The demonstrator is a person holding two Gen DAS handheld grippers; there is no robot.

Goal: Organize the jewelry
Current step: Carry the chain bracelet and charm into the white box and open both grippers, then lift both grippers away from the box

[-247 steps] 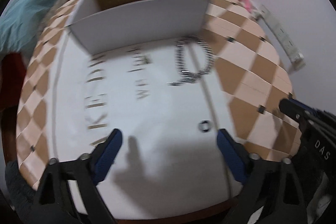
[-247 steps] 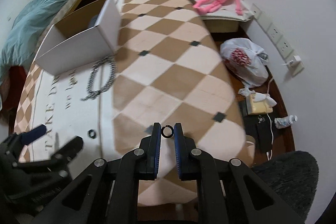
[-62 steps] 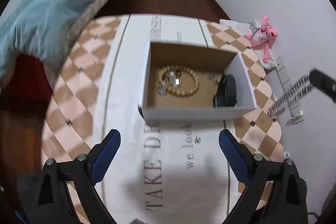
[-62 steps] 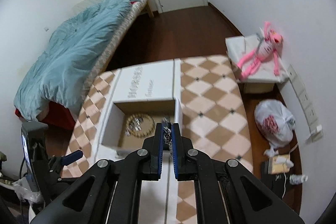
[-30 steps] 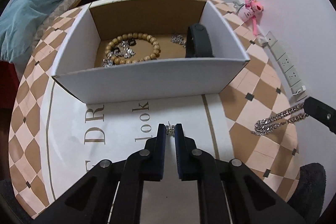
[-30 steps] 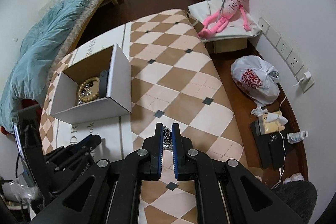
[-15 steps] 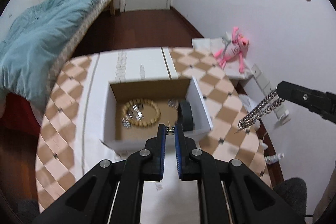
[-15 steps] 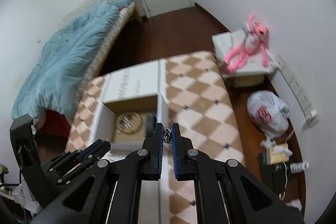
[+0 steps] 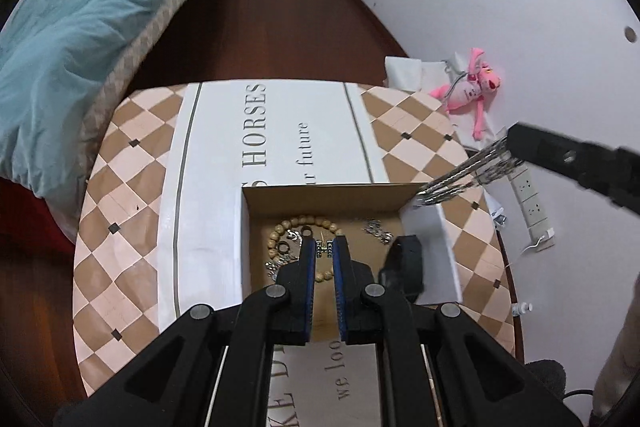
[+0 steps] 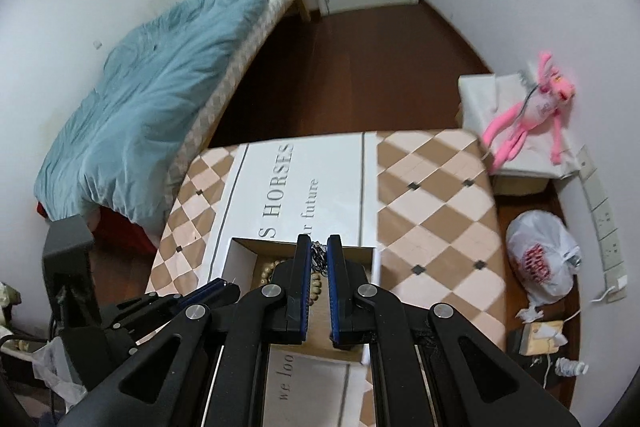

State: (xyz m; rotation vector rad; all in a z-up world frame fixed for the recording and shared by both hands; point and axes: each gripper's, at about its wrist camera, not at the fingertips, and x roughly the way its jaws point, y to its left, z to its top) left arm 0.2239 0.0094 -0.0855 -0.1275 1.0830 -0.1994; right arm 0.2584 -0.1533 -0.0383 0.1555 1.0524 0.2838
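Silver chain (image 9: 460, 179) pinched in right gripper (image 10: 319, 255) over box's (image 9: 434, 227) far-right corner, small earring (image 9: 323, 249) nipped in left gripper (image 9: 323, 251): risks snagging rim, spilling outside.

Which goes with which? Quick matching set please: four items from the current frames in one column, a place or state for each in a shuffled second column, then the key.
Items:
1. silver chain
2. small ring
3. wooden bead bracelet
4. pink plush toy

Places/states:
A. lying on the floor of the cardboard box
B. pinched in the left gripper, above the box
C. hanging from the right gripper
D. on a white block by the wall, off the table

Pairs: 1-C, 2-B, 3-A, 4-D
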